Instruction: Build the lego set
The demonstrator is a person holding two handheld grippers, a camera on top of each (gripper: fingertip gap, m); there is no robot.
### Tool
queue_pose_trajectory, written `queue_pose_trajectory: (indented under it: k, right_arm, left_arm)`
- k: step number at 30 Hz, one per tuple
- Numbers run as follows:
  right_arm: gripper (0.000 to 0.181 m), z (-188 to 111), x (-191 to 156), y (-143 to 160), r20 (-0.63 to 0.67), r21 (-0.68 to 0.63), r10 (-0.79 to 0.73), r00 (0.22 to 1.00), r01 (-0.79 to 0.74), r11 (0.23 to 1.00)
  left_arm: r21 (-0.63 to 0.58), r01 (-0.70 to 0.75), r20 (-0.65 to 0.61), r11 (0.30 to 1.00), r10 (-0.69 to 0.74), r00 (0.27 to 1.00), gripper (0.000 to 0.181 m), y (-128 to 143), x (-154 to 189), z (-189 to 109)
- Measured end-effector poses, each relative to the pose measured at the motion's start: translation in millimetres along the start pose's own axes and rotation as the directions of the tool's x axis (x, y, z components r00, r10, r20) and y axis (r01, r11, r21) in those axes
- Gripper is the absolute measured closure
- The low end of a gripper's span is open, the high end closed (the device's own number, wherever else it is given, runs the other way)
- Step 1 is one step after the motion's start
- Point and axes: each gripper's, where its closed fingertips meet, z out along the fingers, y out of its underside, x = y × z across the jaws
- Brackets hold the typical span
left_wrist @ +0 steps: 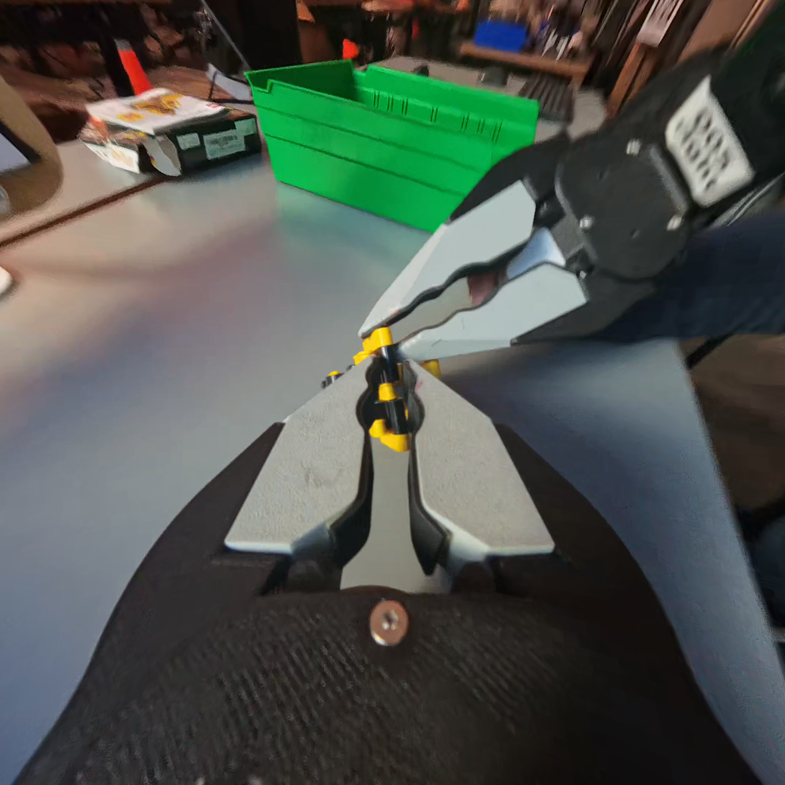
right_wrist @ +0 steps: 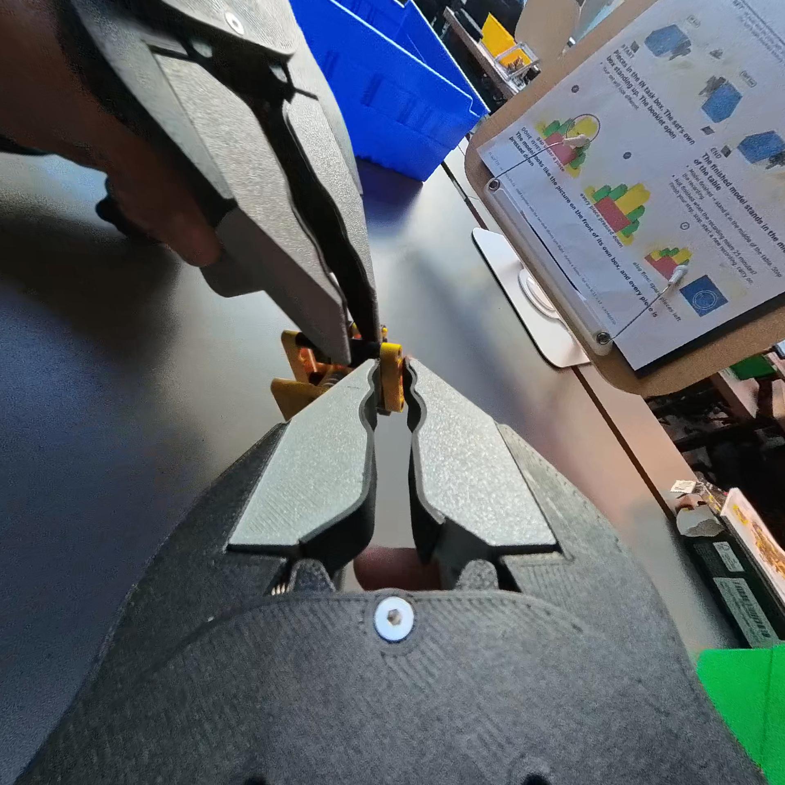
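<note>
A small yellow and black lego assembly (left_wrist: pixel 388 408) is clamped between the fingers of my left gripper (left_wrist: pixel 388 374), above the grey table (left_wrist: pixel 170 340). My right gripper (left_wrist: pixel 388 340) comes in from the upper right and is shut on a yellow piece at the assembly's far end. In the right wrist view my right gripper (right_wrist: pixel 391 369) is shut on a yellow beam (right_wrist: pixel 393 378). The left gripper (right_wrist: pixel 361 335) reaches down from the upper left onto the same assembly, whose yellow and orange parts (right_wrist: pixel 306 374) show behind my left finger.
A green bin (left_wrist: pixel 382 140) stands at the back of the table, with the set's box (left_wrist: pixel 170 131) to its left. A blue bin (right_wrist: pixel 391 85) and an instruction sheet on a board (right_wrist: pixel 637 170) stand beyond the grippers. A person's hand (right_wrist: pixel 148 191) holds the left gripper. My left and right fingertips are right by each other.
</note>
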Motion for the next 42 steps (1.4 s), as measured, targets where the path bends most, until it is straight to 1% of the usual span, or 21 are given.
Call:
queue_pose_trajectory:
  k: [2,4,6,10,12,14,17,18,20,21,23,24,27,28,29,31,33,36,38,40,42]
  right_arm:
    - [0.175,1,1,2,-0.016,-0.020,-0.020,1.000,0.020,1.000]
    - [0.175,0,-2,0,-0.016,-0.020,-0.050,0.999,0.050,0.999]
    - [0.175,-1,-3,1,-0.029,-0.033,-0.095,0.995,0.094,0.995]
    - [0.176,-1,-1,3,-0.031,-0.045,-0.090,0.995,0.089,0.995]
    - [0.176,-1,-2,6,-0.022,-0.051,-0.105,0.994,0.104,0.993]
    - [0.175,-3,-1,5,-0.041,-0.058,-0.174,0.984,0.171,0.984]
    - [0.176,-9,9,-9,-0.137,-0.027,-0.206,0.969,0.204,0.979]
    - [0.176,-10,12,-12,-0.161,-0.020,-0.215,0.963,0.215,0.976]
    - [0.176,-11,16,-14,-0.187,-0.010,-0.204,0.961,0.206,0.979]
    - [0.176,-12,18,-16,-0.179,0.018,-0.148,0.973,0.153,0.988]
    - [0.177,-12,24,-18,-0.099,0.087,0.059,0.993,-0.051,0.995]
    - [0.177,-11,26,-18,-0.067,0.106,0.135,0.989,-0.128,0.986]
    - [0.177,-13,39,-18,-0.052,0.143,0.259,0.965,-0.249,0.958]
    - [0.177,-12,39,-18,-0.005,0.151,0.296,0.955,-0.292,0.944]
    - [0.177,-9,34,-14,0.032,0.135,0.298,0.954,-0.299,0.945]
    - [0.176,-8,31,-13,0.049,0.142,0.257,0.965,-0.262,0.955]
    - [0.172,-5,27,-10,0.066,0.126,0.218,0.974,-0.225,0.966]
    - [0.166,-3,26,-9,0.100,0.124,0.227,0.969,-0.238,0.963]
    - [0.163,-8,22,-8,0.135,0.117,0.183,0.974,-0.200,0.973]
    - [0.161,-10,24,6,0.101,0.071,0.143,0.985,-0.151,0.986]
    - [0.161,-11,18,13,0.140,0.049,0.150,0.979,-0.158,0.986]
  left_arm:
    - [-0.051,-0.116,0.043,0.992,0.118,0.992,0.164,4,2,3]
    - [-0.074,-0.201,0.090,0.977,0.207,0.974,0.175,4,-2,2]
    - [-0.092,-0.224,0.084,0.970,0.232,0.969,0.175,6,-2,4]
    - [-0.102,-0.290,0.123,0.952,0.301,0.946,0.174,8,-4,10]
    - [-0.102,-0.294,0.111,0.950,0.304,0.946,0.174,9,-4,12]
    - [-0.105,-0.255,0.084,0.961,0.264,0.961,0.175,10,-3,12]
    - [0.049,-0.059,0.045,0.997,0.057,0.997,0.176,-6,0,5]
    - [0.087,-0.020,0.045,0.996,0.016,0.999,0.177,-11,0,3]
    - [0.119,0.027,0.057,0.993,-0.034,0.998,0.177,-15,-1,3]
    - [0.148,0.059,0.047,0.987,-0.066,0.997,0.177,-18,-1,3]
    - [0.209,0.159,0.005,0.965,-0.163,0.987,0.177,-26,-2,2]
    - [0.220,0.179,0.003,0.959,-0.184,0.983,0.177,-27,-4,2]
    - [0.212,0.165,0.025,0.963,-0.175,0.984,0.177,-26,-5,5]
    - [0.221,0.157,0.026,0.963,-0.167,0.986,0.177,-27,-5,4]
    - [0.213,0.164,0.026,0.963,-0.173,0.985,0.177,-26,-5,5]
    - [0.197,0.173,0.004,0.965,-0.177,0.984,0.177,-24,-5,6]
    - [0.173,0.162,0.012,0.972,-0.166,0.986,0.177,-21,-5,7]
    - [0.173,0.201,-0.004,0.964,-0.204,0.979,0.177,-21,-9,6]
    - [0.171,0.198,-0.007,0.965,-0.200,0.980,0.178,-21,-11,5]
    - [0.160,0.195,0.005,0.968,-0.198,0.980,0.178,-19,-12,5]
    - [0.155,0.207,0.013,0.966,-0.211,0.977,0.178,-18,-14,5]
